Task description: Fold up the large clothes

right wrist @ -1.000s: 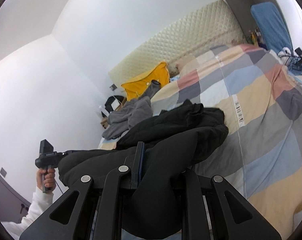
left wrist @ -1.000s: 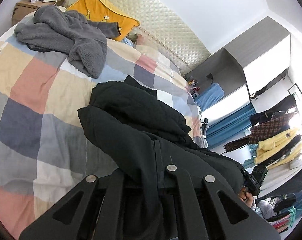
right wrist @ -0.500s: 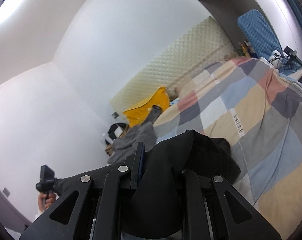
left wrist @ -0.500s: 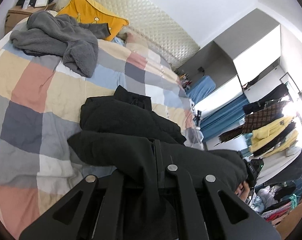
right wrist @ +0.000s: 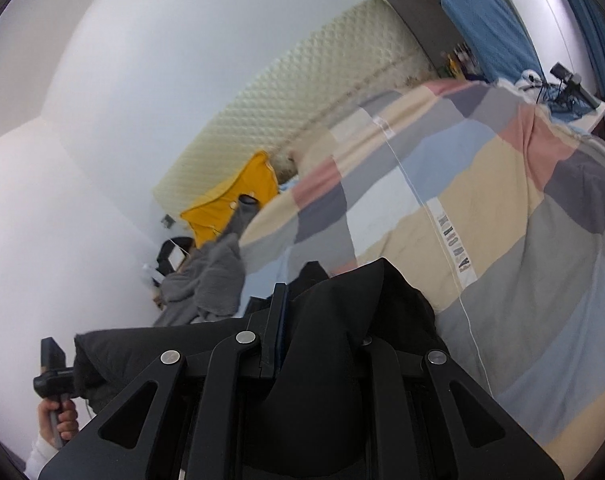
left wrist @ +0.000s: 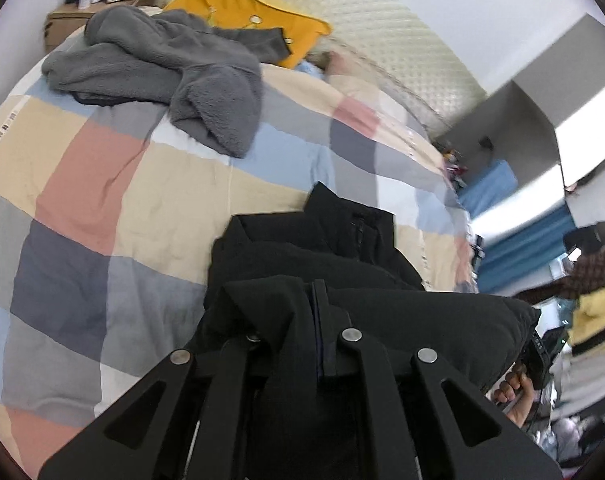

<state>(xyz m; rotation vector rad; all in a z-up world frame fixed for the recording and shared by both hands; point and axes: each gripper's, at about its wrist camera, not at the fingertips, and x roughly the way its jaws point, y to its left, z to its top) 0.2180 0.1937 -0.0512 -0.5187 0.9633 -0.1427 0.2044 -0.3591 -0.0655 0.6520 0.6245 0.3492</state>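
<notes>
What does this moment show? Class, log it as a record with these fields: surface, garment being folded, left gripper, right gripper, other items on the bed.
surface: bed with checked quilt
garment being folded: black jacket, partly on the quilt, near edge lifted
left gripper: clamped on the jacket's edge, jaws just eased slightly
right gripper: shut on the jacket
other items on the bed: grey fleece, yellow pillow

open quilt [left wrist: 102, 184] left, grey fleece [left wrist: 174, 68] perhaps blocking beyond

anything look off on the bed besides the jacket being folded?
Only the grey fleece garment: it lies crumpled in a heap near the yellow pillow, unfolded. The black jacket is pinched in both grippers, left and right. Nothing spilled or damaged.
</notes>
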